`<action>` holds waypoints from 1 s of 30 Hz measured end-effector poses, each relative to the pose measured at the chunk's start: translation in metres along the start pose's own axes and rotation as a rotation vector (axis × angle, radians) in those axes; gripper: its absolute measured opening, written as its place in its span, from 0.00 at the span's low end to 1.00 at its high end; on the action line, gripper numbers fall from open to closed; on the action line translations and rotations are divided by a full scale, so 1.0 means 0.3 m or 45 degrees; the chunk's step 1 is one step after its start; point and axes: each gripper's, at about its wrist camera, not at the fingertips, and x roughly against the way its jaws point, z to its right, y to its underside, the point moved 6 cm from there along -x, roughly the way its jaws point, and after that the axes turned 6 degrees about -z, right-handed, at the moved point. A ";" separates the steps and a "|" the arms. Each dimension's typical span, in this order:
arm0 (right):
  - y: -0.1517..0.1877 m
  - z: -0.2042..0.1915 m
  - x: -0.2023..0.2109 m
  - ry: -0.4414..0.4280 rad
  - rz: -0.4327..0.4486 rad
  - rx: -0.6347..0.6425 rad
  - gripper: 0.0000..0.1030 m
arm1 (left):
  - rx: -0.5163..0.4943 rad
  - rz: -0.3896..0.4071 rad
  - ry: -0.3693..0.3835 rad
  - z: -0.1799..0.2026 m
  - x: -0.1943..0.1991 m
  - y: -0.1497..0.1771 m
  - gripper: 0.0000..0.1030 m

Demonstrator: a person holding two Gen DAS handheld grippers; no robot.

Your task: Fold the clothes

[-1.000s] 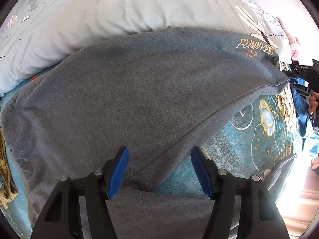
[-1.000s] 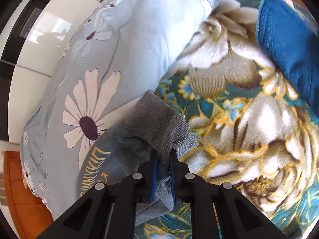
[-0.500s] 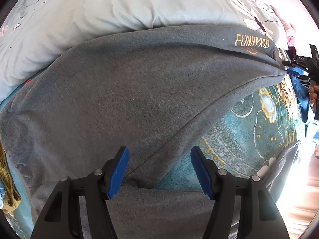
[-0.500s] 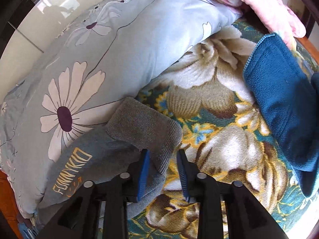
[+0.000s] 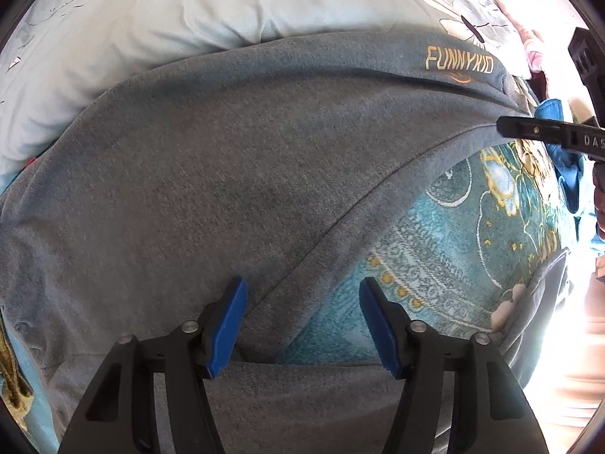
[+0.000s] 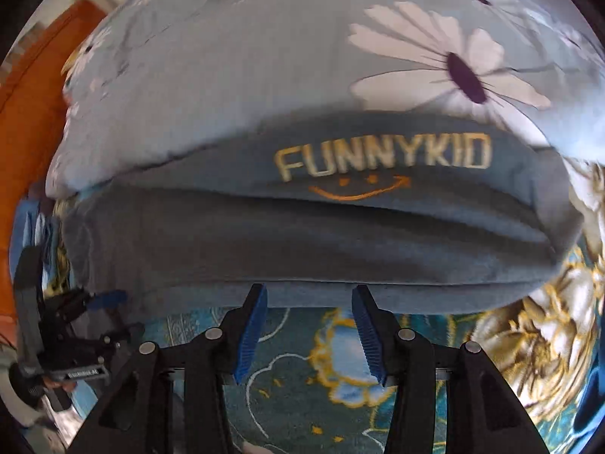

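Grey trousers (image 5: 211, 174) with a "FUNNYKID" print (image 5: 459, 63) lie spread over a teal flowered blanket (image 5: 465, 242). My left gripper (image 5: 302, 325) stands open over the trousers' lower edge, nothing between its blue pads. In the right wrist view the trousers (image 6: 302, 242) lie in folds just beyond my right gripper (image 6: 310, 335), which is open and holds nothing. The right gripper's black finger (image 5: 544, 132) shows at the right edge of the left wrist view. The left gripper (image 6: 94, 314) shows at the lower left of the right wrist view.
A pale blue daisy-print quilt (image 6: 264, 64) bulges behind the trousers. A dark blue fleece (image 5: 563, 159) and something pink (image 5: 533, 56) lie at the far right. An orange wooden surface (image 6: 26, 87) stands to the left. An olive cloth (image 5: 9, 374) hangs at the left edge.
My right gripper let go of the trousers' ribbed cuff, opened wide, and swung round to face the printed side. The left gripper stayed open and edged closer to the cloth.
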 end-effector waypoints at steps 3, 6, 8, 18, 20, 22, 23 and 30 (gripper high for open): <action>-0.023 -0.171 -0.056 -0.042 -0.063 0.291 0.49 | -0.010 0.003 0.012 -0.005 -0.001 0.003 0.49; -0.041 -0.225 -0.101 -0.029 -0.127 0.480 0.49 | -0.036 -0.005 -0.010 -0.004 -0.009 0.006 0.37; -0.052 -0.233 -0.130 -0.011 -0.169 0.575 0.49 | -0.036 -0.001 -0.016 0.007 -0.013 0.012 0.31; -0.028 -0.232 -0.189 0.015 -0.274 0.728 0.15 | -0.011 0.013 0.043 0.045 -0.022 0.064 0.08; -0.028 -0.234 -0.180 0.031 -0.255 0.737 0.08 | -0.008 0.041 0.036 0.053 -0.001 0.065 0.06; -0.030 -0.235 -0.153 0.050 -0.213 0.741 0.06 | 0.003 0.094 0.028 0.058 0.042 0.067 0.05; -0.031 -0.233 -0.131 0.056 -0.185 0.734 0.06 | 0.007 0.128 0.026 0.061 0.072 0.069 0.04; 0.077 -0.229 -0.036 0.067 -0.126 0.740 0.06 | 0.018 0.135 0.059 0.113 0.078 0.091 0.04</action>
